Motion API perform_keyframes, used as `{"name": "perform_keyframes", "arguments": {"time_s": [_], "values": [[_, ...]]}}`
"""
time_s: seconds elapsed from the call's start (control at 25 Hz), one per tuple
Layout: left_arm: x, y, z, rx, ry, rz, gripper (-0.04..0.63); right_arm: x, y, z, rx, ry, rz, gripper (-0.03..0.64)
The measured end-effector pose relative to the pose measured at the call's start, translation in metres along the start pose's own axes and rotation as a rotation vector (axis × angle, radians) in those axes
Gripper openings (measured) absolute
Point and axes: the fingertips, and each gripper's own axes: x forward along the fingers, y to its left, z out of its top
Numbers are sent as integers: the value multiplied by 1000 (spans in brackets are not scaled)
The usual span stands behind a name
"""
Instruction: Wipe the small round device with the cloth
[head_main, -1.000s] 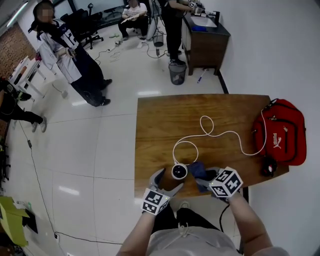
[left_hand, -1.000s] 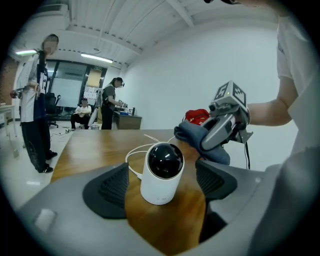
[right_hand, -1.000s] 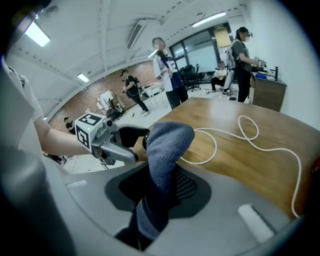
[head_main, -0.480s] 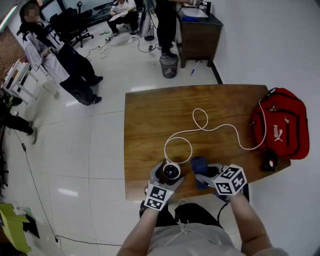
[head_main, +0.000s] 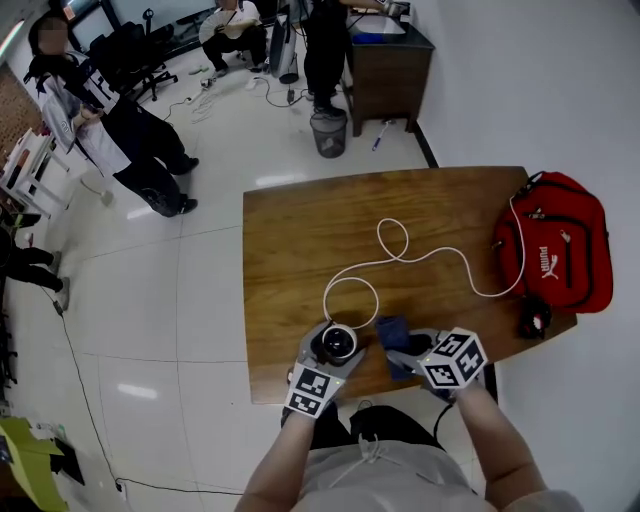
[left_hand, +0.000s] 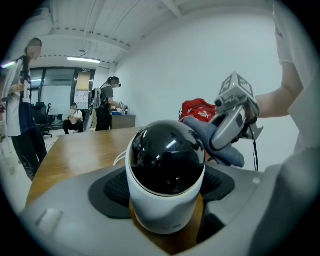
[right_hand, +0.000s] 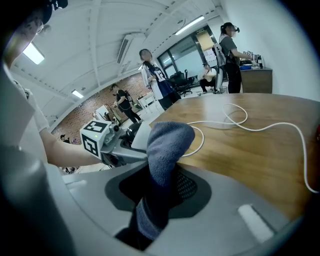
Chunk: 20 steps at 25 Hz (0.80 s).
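- Bench (head_main: 300, 230): my work sits at the near edge, close to me.
- Bag (head_main: 560, 250): parked at the far right end, out of the way.
- Left tongs (head_main: 334, 336): spread wide and just been closing round the device (left_hand: 166, 170); the pads look seated on its sides, steadying it on the bench for wiping.
- Right tongs (head_main: 402, 347): pinched on the cloth (right_hand: 167, 145), whose folded end sticks out just beside the dome.
- Cable (head_main: 432, 254): slack, so the device isn't tugged.
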Motion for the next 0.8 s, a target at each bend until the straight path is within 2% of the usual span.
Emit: {"name": "perform_keyframes", "arguments": {"time_s": [0.16, 0.24, 0.4, 0.56, 0.8], "values": [[-23, -4, 64, -43, -117, -36, 379, 1, 3, -3, -8, 39, -37, 110], [-38, -8, 103, -36, -175, -59, 379, 4, 13, 5, -21, 35, -40, 110], [-57, -17, 156, -3, -228, -96, 379, 7, 36, 49, -95, -76, -47, 110], [-64, -20, 175, 28, -229, -104, 379, -2, 65, 89, -202, -195, -18, 110], [-68, -17, 182, -12, -249, -108, 379, -10, 82, 90, -291, -215, -2, 110]]}}
